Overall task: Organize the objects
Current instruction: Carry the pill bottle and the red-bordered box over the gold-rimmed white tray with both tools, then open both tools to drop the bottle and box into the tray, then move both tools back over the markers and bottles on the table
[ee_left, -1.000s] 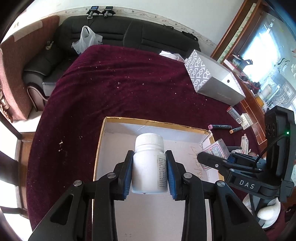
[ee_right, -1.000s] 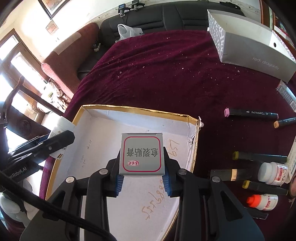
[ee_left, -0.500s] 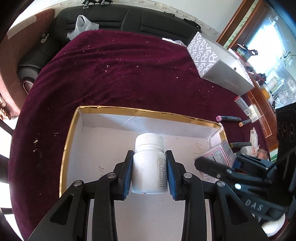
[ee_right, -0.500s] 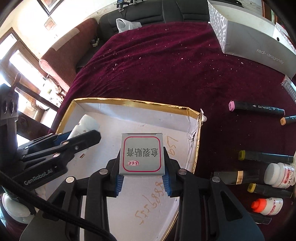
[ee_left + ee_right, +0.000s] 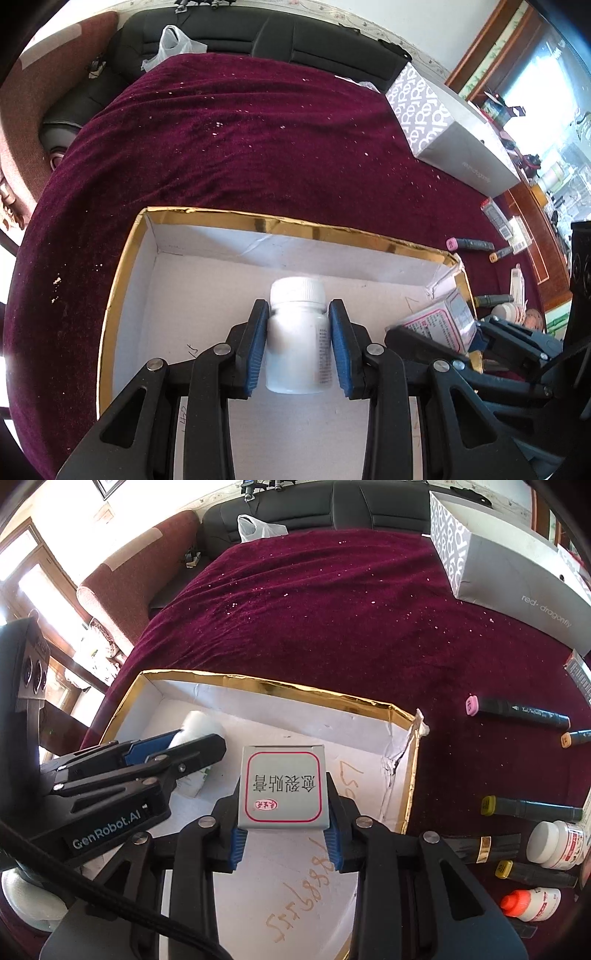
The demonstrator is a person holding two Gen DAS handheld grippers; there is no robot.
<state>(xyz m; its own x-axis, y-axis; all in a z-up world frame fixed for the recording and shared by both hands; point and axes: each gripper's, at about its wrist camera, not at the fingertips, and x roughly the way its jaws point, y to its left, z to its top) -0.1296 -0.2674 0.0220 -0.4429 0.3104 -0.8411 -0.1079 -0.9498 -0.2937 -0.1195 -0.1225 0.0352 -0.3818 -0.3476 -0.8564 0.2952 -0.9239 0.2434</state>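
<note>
Over gold-rimmed box (image 5: pixel 122 295), left gripper (image 5: pixel 298 339) fingers clamp white bottle (image 5: pixel 297 343); right gripper (image 5: pixel 282 823) fingers clamp grey carton (image 5: pixel 282 786)

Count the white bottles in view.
3: one white bottle in the left tongs over the box; two on the cloth among markers. Others may be hidden.

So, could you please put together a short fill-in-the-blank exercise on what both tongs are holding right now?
1. The left tongs are shut on a white ____ with a ribbed cap.
2. The right tongs grip a small grey box printed with a ____ border.
3. Both items hang over the open gold-edged tray, whose inside is ____.
4. The pink-capped marker lies on the ____ cloth.

Missing words: bottle; red; white; maroon
</note>
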